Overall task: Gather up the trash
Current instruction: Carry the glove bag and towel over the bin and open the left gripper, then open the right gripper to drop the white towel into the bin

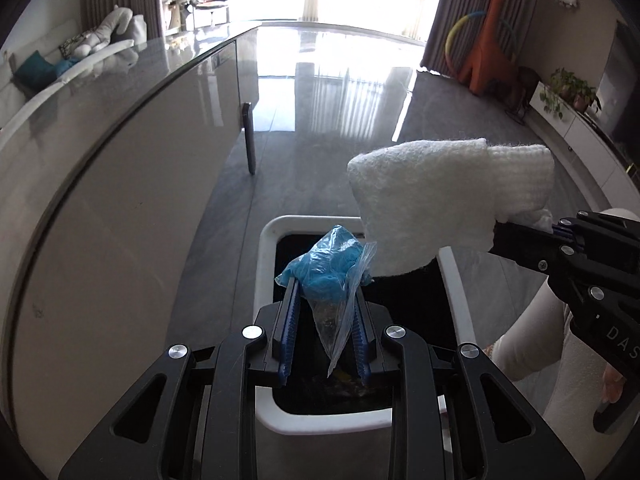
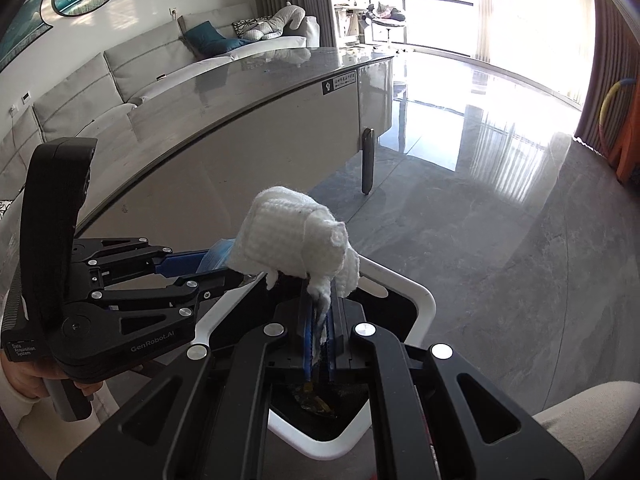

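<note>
The left tool (image 1: 325, 304) is clamped on a clear plastic bag with blue material (image 1: 334, 268), held over the open white-rimmed trash bin (image 1: 266, 248) on the floor beside the desk's long edge (image 1: 120, 140). To its right, the right tool (image 2: 319, 312) pinches a white woven cloth (image 2: 296, 236) above the same bin. Only the right wrist view shows the cloth tail between its fingers; something yellowish, perhaps a wrapper, lies in the bin

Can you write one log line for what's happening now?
left gripper: shut on blue plastic bag | right gripper: shut on white cloth | both above trash bin
</note>
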A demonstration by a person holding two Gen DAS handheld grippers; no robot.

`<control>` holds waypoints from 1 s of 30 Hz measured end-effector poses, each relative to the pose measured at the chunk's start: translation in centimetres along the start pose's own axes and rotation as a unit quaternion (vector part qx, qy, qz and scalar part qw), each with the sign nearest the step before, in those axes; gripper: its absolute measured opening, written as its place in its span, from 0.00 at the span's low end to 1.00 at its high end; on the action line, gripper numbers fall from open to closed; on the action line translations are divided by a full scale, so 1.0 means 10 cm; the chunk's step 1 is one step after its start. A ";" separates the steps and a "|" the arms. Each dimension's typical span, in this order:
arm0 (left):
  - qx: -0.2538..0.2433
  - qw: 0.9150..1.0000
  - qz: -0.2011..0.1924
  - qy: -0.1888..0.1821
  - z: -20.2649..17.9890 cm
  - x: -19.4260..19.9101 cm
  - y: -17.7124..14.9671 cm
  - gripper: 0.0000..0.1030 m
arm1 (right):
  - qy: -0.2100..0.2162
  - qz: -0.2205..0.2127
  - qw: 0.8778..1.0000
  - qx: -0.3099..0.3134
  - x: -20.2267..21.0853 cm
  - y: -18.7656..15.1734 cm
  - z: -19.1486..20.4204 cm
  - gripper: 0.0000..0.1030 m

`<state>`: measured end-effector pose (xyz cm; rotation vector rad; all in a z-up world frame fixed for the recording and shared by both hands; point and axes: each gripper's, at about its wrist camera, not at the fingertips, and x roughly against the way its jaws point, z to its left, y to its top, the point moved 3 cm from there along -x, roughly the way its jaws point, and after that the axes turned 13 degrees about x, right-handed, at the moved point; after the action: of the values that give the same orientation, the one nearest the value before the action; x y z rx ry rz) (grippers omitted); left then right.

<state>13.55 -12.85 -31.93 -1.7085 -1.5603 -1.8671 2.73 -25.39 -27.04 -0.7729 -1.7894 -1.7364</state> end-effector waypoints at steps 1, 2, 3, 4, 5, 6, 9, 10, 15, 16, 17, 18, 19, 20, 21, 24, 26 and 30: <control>-0.004 1.000 0.003 -0.001 -0.02 -0.02 -0.01 0.23 | 0.000 0.001 1.000 0.000 0.00 0.00 0.01 0.06; -0.008 1.000 0.006 -0.003 -0.03 -0.03 -0.02 0.23 | 0.000 0.001 1.000 0.001 0.00 -0.02 0.01 0.06; -0.011 1.000 0.008 -0.003 -0.05 -0.04 -0.03 0.23 | 0.001 0.003 1.000 0.000 -0.01 -0.02 0.01 0.06; -0.015 1.000 0.010 -0.003 -0.08 -0.07 -0.05 0.23 | 0.001 0.004 1.000 0.000 -0.01 -0.03 0.01 0.06; -0.019 1.000 0.012 -0.004 -0.09 -0.08 -0.06 0.23 | 0.000 0.005 1.000 0.000 -0.02 -0.04 0.01 0.06; -0.022 1.000 0.014 -0.004 -0.10 -0.09 -0.06 0.23 | 0.001 0.007 1.000 0.000 -0.02 -0.05 0.01 0.06; -0.027 1.000 0.016 -0.001 -0.15 -0.13 -0.09 0.24 | 0.001 0.009 1.000 -0.001 -0.03 -0.06 0.00 0.06; -0.027 1.000 0.015 -0.002 -0.15 -0.13 -0.09 0.25 | 0.002 0.009 1.000 -0.002 -0.02 -0.06 0.00 0.06; -0.011 1.000 0.017 0.003 -0.16 -0.18 -0.10 0.95 | -0.008 0.008 1.000 -0.003 0.00 -0.03 -0.01 0.06; -0.018 1.000 0.017 0.004 -0.17 -0.19 -0.11 0.95 | -0.008 0.008 1.000 -0.004 0.00 -0.03 -0.02 0.06; -0.027 0.999 0.019 0.006 -0.19 -0.20 -0.11 0.95 | -0.008 0.008 1.000 -0.005 0.00 -0.03 -0.02 0.06; -0.033 0.999 0.017 0.011 -0.20 -0.20 -0.12 0.95 | -0.009 0.007 1.000 -0.005 0.00 -0.03 -0.02 0.06; -0.036 0.999 0.015 0.015 -0.21 -0.19 -0.12 0.95 | -0.008 0.008 1.000 -0.005 0.00 -0.03 -0.02 0.06; -0.037 0.999 0.015 0.015 -0.21 -0.19 -0.12 0.95 | -0.008 0.009 1.000 -0.005 0.00 -0.04 -0.02 0.06; -0.038 0.999 0.015 0.015 -0.22 -0.19 -0.11 0.95 | -0.008 0.009 1.000 -0.004 0.00 -0.04 -0.02 0.06; -0.037 0.999 0.009 0.021 -0.19 -0.17 -0.09 0.95 | -0.006 0.012 1.000 -0.002 -0.02 -0.03 0.01 0.07; -0.035 0.999 0.003 0.033 -0.18 -0.15 -0.08 0.95 | -0.004 0.016 1.000 0.000 -0.05 -0.04 0.01 0.07; -0.017 0.997 -0.030 0.065 -0.09 0.00 -0.03 0.95 | -0.002 0.024 1.000 0.001 -0.10 -0.06 0.01 0.07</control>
<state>12.81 -13.36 -31.85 -1.5349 -1.5530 -2.0018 2.98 -25.30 -28.19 -0.8137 -1.7603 -1.7025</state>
